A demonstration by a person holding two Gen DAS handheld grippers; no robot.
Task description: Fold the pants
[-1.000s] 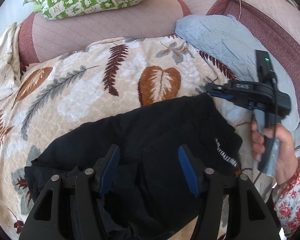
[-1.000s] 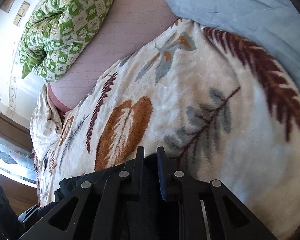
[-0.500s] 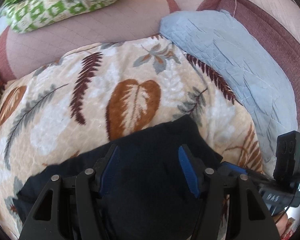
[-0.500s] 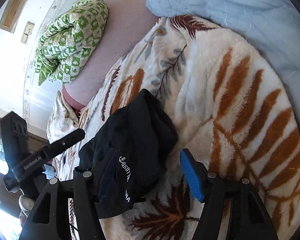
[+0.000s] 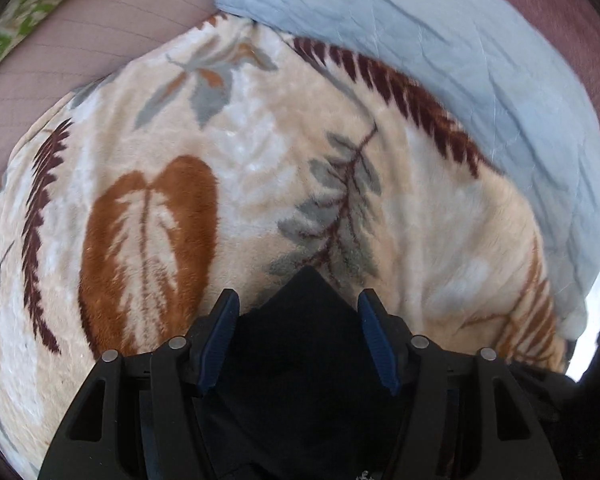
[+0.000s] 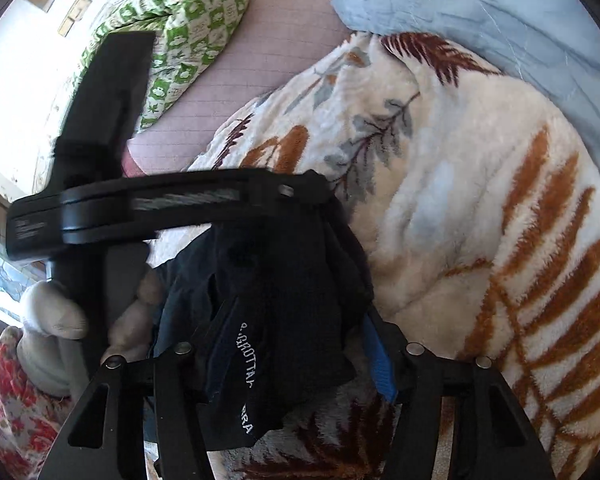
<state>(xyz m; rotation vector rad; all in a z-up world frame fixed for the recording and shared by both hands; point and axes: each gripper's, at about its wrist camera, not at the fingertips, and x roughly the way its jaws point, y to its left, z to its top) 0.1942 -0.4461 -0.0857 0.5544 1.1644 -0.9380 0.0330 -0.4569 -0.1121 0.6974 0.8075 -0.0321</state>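
Observation:
The black pants (image 6: 276, 304), with white lettering on the waistband, lie bunched on a leaf-print blanket (image 6: 480, 208). In the left wrist view a corner of the pants (image 5: 304, 344) lies between the fingers of my left gripper (image 5: 300, 340), which is open with the cloth under it. My right gripper (image 6: 296, 360) is open too; the pants cover its left finger and its blue right pad (image 6: 378, 356) shows. The left gripper's body (image 6: 148, 208) reaches across the pants from the left in the right wrist view.
A light blue quilt (image 5: 460, 64) lies along the far right of the blanket (image 5: 260, 152). A pink quilted sofa back (image 6: 260, 64) rises behind it, with a green-and-white patterned bundle (image 6: 180, 28) on top. A hand in a floral sleeve (image 6: 24, 392) holds the left gripper.
My right gripper has opened and pulled back from the pants corner. My left gripper moved forward over the pants to their far corner and now crosses the right wrist view.

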